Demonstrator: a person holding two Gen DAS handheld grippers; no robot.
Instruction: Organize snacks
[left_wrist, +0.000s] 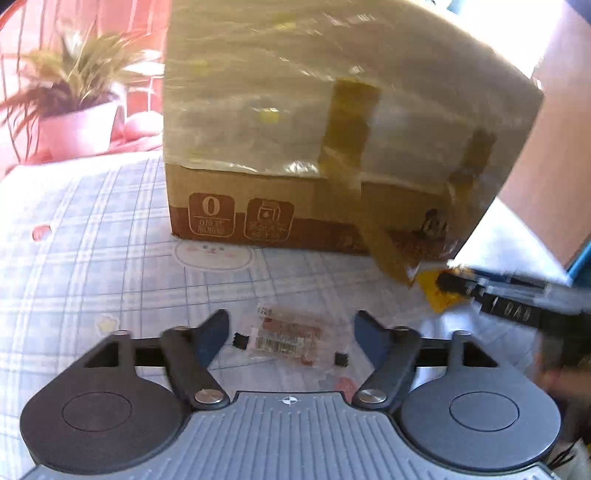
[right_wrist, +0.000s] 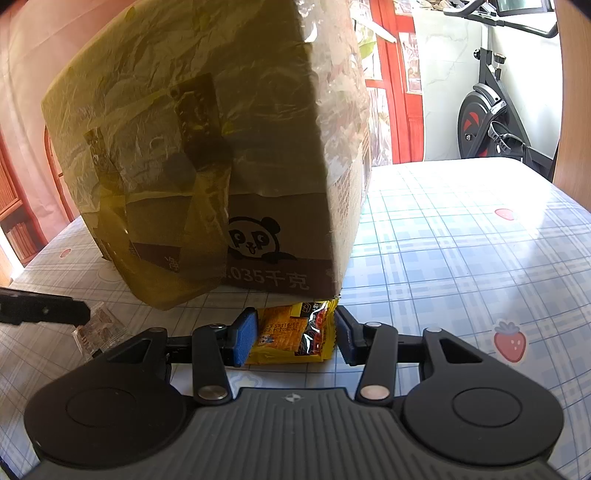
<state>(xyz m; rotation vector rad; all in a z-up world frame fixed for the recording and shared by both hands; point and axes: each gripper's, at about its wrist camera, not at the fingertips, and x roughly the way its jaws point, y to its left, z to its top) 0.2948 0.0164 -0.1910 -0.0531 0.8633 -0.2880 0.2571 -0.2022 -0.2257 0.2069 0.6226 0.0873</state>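
A taped cardboard box (left_wrist: 295, 129) stands on the checked tablecloth; it also fills the right wrist view (right_wrist: 207, 147). A clear snack packet with red print (left_wrist: 288, 338) lies between the open fingers of my left gripper (left_wrist: 291, 332), on the cloth. A yellow snack packet (right_wrist: 295, 332) lies by the box's near corner, between the open fingers of my right gripper (right_wrist: 295, 336); it also shows in the left wrist view (left_wrist: 439, 291). The clear packet (right_wrist: 99, 328) shows at the left of the right wrist view, beside a left gripper finger (right_wrist: 44, 312).
A potted plant (left_wrist: 77, 110) stands behind the table at the left. An exercise bike (right_wrist: 491, 110) stands beyond the table's far right edge. The tablecloth (right_wrist: 461, 240) stretches right of the box.
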